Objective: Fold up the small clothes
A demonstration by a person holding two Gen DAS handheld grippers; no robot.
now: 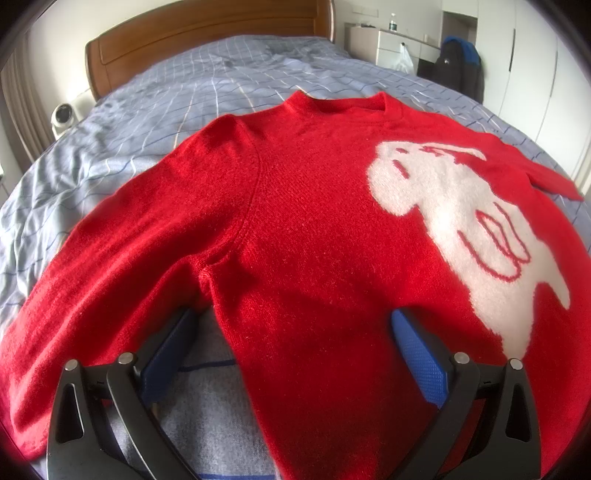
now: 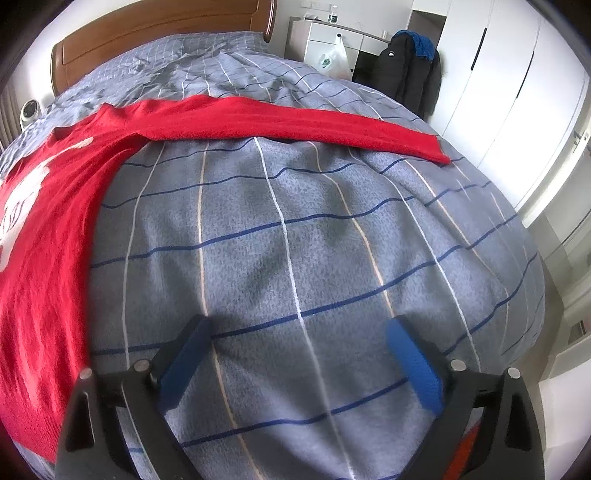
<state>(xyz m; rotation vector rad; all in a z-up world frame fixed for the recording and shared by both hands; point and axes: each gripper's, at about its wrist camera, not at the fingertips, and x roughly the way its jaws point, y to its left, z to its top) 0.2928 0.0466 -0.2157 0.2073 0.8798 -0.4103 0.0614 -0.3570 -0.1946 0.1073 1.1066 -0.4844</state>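
A red knit sweater (image 1: pixel 314 229) with a white animal figure (image 1: pixel 461 221) lies flat, front up, on the bed, neck toward the headboard. My left gripper (image 1: pixel 295 321) is open, its blue pads (image 1: pixel 166 354) straddling the sweater's left side edge below the armpit, one finger over the bedcover gap beside the left sleeve (image 1: pixel 110 258). In the right wrist view the sweater's body (image 2: pixel 48 240) is at the left and its right sleeve (image 2: pixel 295 122) stretches out to the right. My right gripper (image 2: pixel 299 328) is open and empty over bare bedcover, right of the body.
The bed has a grey-blue checked cover (image 2: pixel 295 240) and a wooden headboard (image 1: pixel 207 33). A white round device (image 1: pixel 64 116) stands left of the bed. A white dresser (image 2: pixel 325 40), a dark jacket on a chair (image 2: pixel 410 70) and white wardrobes (image 2: pixel 498 92) stand at the right.
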